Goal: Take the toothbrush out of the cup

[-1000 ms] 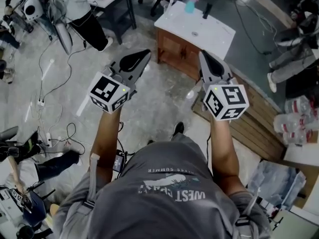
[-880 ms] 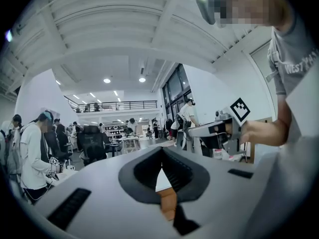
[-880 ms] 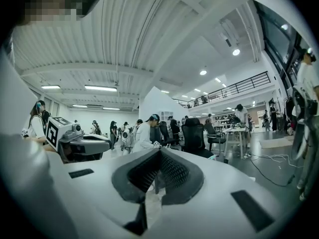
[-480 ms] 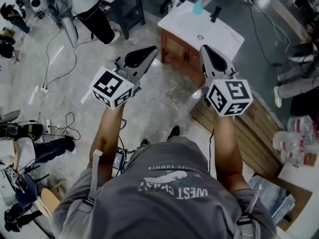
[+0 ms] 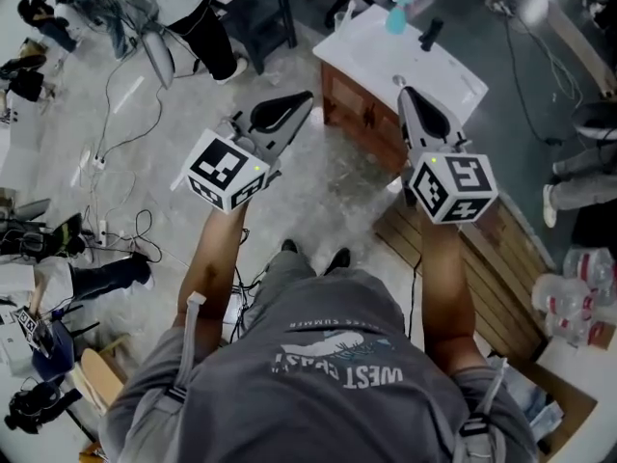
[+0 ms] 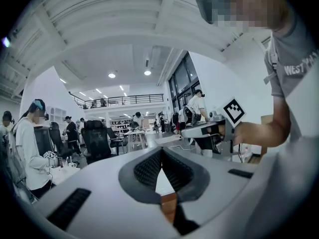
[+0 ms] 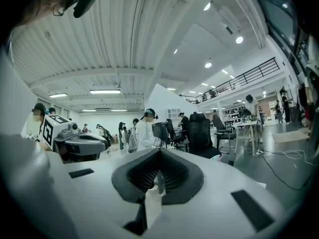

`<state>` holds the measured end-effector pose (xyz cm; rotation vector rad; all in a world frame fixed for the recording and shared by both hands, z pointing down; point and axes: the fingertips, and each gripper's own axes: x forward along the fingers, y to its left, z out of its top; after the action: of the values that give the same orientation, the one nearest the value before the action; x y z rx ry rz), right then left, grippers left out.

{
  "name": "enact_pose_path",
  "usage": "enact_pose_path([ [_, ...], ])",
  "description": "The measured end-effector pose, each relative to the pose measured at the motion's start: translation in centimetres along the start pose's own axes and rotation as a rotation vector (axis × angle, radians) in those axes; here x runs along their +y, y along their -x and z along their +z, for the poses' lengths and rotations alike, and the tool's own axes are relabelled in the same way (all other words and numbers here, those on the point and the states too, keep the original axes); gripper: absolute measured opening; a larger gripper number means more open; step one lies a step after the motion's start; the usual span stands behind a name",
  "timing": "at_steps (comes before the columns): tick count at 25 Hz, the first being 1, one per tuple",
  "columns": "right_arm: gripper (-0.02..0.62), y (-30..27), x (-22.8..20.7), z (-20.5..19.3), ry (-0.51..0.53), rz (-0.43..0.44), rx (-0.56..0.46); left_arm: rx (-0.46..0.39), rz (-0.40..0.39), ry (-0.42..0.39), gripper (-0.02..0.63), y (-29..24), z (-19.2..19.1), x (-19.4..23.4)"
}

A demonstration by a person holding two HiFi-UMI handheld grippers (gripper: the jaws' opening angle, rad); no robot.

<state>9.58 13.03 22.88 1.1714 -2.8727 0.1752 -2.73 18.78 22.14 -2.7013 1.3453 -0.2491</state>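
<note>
The grey left gripper (image 5: 301, 104) and right gripper (image 5: 407, 99) are clenched, empty. Well ahead of them, a small teal cup (image 5: 396, 19) is seen on a white-topped wooden cabinet (image 5: 445, 68); its toothbrush is indistinct.

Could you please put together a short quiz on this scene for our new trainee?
1. True or false: something is clamped in the left claw.
2. Where is the white-topped cabinet in the head view?
A) ahead of both claws
B) behind the person
C) directly under the left claw
3. Fill in: the jaws of the right claw stand ___.

Key
1. False: the left claw is shut with nothing in it.
2. A
3. Together, with nothing between them.
</note>
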Motion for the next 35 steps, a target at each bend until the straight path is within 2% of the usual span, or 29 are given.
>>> enact_pose_path([
  [8, 0.011, -2.6, -1.6, -0.4, -0.001, -0.033, 0.016, -0.013, -0.022, 0.008, -0.003, -2.8, -0.5, 3.3],
  [16, 0.011, -6.0, -2.5, -0.5, 0.013, -0.093, 0.034, -0.055, -0.099, 0.019, -0.003, -6.6, -0.7, 7.2],
  [35, 0.011, -15.0, -5.2, -0.8, -0.021, -0.217, 0.053, -0.041, -0.232, 0.028, -0.003, -12.4, -2.9, 16.8],
])
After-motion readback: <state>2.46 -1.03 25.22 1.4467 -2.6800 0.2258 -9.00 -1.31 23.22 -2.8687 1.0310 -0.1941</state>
